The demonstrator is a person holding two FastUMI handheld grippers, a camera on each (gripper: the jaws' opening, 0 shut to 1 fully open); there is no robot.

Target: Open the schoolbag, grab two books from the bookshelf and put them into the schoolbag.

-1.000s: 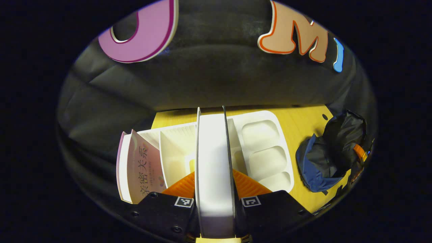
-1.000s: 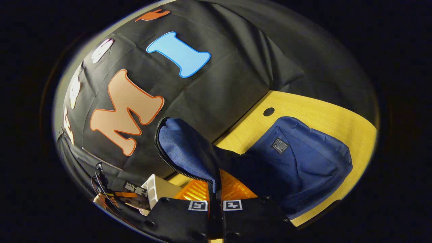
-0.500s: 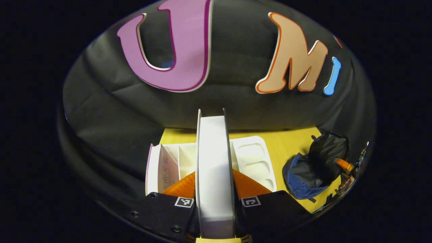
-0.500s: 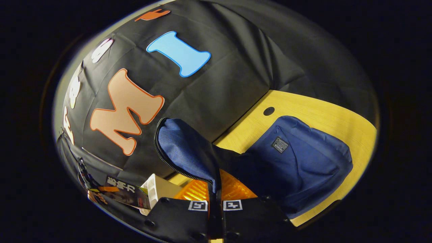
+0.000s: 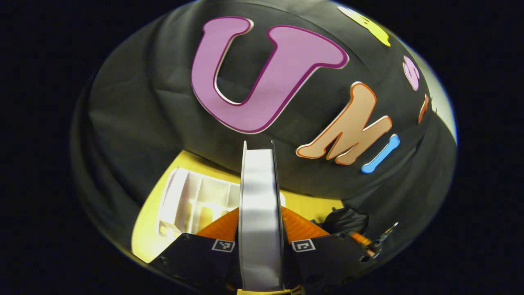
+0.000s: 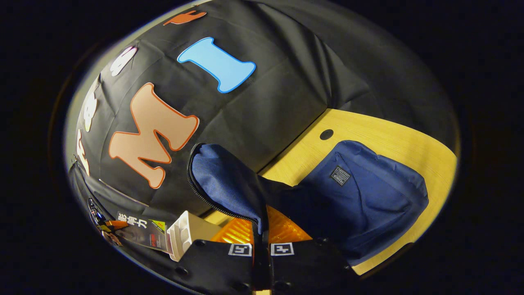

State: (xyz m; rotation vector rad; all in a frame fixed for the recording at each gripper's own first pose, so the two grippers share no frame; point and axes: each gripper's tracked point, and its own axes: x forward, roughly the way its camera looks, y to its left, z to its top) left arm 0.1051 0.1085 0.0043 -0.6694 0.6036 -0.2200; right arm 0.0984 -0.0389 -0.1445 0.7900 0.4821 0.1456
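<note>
Two grippers clamped, left gripper (image 5: pixel 260 229) on upright book (image 5: pixel 260 205), right gripper (image 6: pixel 260 239) pinching schoolbag (image 6: pixel 360 196) flap

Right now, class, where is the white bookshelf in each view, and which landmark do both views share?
Left gripper view: bookshelf lower left, beside the held book.
Right gripper view: bookshelf at the bottom, left of the schoolbag flap.
Shared landmark: the yellow table under it.
</note>
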